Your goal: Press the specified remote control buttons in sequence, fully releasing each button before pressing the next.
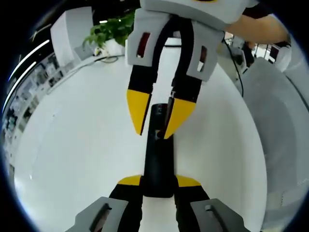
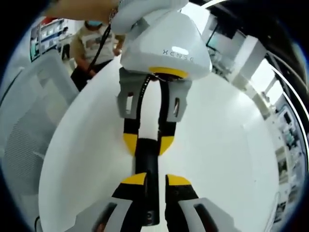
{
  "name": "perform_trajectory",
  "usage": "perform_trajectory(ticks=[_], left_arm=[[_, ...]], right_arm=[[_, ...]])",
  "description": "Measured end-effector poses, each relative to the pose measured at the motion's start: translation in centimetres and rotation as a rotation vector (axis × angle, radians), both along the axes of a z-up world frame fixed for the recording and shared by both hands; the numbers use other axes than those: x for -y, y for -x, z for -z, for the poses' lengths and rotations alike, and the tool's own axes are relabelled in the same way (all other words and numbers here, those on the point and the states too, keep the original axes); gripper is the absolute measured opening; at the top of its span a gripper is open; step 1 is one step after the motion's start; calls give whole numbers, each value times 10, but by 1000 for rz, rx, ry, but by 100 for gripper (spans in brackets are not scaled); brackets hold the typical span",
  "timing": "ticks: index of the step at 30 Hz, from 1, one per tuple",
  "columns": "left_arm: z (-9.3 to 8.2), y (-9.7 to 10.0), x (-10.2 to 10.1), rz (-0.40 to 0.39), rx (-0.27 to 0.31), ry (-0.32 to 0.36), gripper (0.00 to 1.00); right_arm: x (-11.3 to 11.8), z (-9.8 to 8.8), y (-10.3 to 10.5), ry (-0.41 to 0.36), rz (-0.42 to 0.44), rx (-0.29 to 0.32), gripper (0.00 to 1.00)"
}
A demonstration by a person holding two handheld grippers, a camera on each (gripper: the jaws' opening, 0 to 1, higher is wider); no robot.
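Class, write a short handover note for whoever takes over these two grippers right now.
Left gripper: jaws shut on the near end of the black remote, holding it above the white table.
Right gripper: comes in from the far side, yellow tips nearly together over the remote's buttons; whether one tip is pressing cannot be told.
Done: remote held steady.
Left: which buttons are already pressed is not visible; confirm the sequence, releasing fully between presses.

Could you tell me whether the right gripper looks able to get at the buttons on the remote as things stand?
Probably yes. The left gripper clamps only one end of the black remote on the white table, leaving its top face uncovered, and the right gripper already has its yellow tips over the far end.
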State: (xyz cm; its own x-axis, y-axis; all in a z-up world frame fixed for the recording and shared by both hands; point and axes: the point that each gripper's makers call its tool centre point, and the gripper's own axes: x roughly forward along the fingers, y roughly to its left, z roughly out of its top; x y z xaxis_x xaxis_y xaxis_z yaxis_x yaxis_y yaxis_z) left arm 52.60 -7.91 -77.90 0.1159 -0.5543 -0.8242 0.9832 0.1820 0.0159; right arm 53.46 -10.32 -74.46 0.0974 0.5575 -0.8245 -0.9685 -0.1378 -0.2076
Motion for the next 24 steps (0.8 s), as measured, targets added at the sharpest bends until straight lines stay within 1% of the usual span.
perform_trajectory(ticks=[5, 8, 19, 24], left_arm=[[0, 0, 0, 1, 0, 1, 24], [0, 0, 0, 1, -1, 2, 24], [0, 0, 0, 2, -2, 5, 24], [0, -1, 0, 1, -1, 6, 24]], right_arm=[[2, -3, -2, -14, 8, -5, 15], [3, -4, -2, -30, 19, -21, 19], [9, -3, 0, -33, 14, -31, 26], [14, -4, -1, -44, 29, -32, 27]])
